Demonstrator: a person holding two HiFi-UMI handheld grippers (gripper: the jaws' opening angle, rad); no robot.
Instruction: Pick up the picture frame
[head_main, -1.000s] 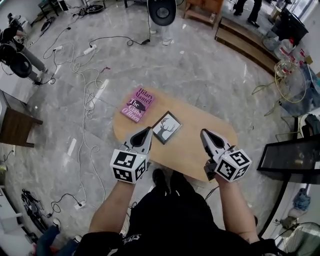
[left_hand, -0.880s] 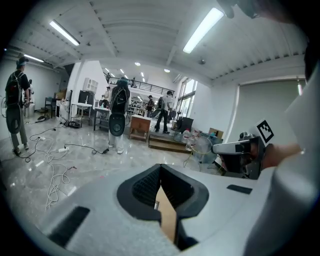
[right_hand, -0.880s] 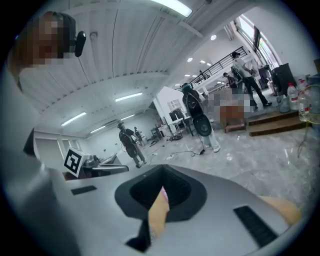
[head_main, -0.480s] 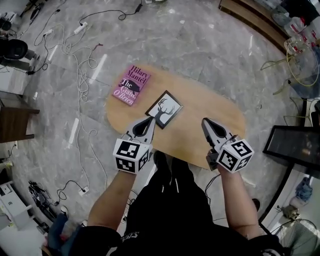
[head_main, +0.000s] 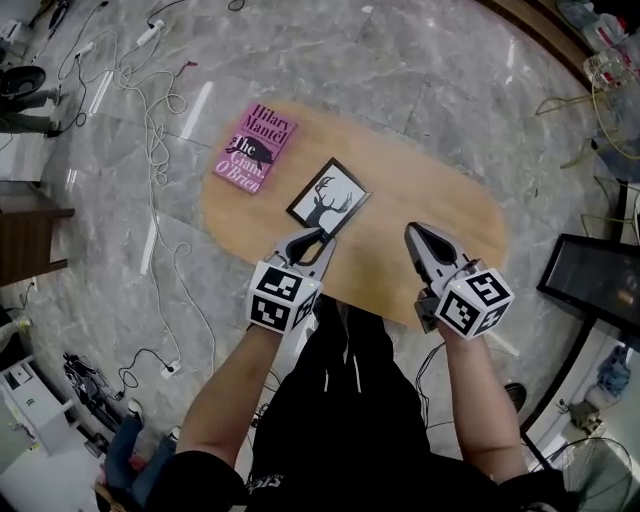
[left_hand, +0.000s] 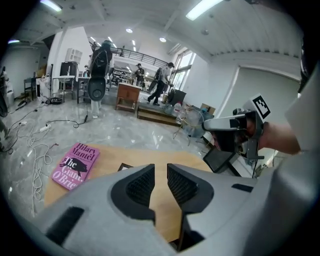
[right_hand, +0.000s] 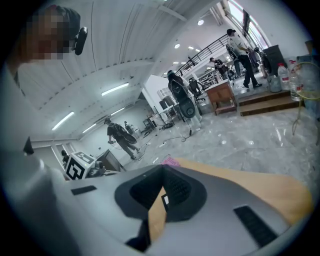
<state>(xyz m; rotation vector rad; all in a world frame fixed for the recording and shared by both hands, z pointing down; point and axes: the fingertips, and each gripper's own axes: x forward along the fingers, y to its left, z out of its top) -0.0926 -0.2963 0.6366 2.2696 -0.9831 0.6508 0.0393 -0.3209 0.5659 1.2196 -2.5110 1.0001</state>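
On the table (head_main: 440, 200), midway between its edges, the frame (head_main: 327, 196) was laid flat just ahead of the left gripper (head_main: 316, 237). Its empty jaws had just been parted partway, so a grasp was judged near. The right gripper (head_main: 415, 232) was closed on nothing.

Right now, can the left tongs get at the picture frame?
Probably yes. The left tongs sit just short of the near edge of the picture frame. Their jaws have just been opening, with nothing between them. The frame lies flat on the table, and the book is clear off to one side.
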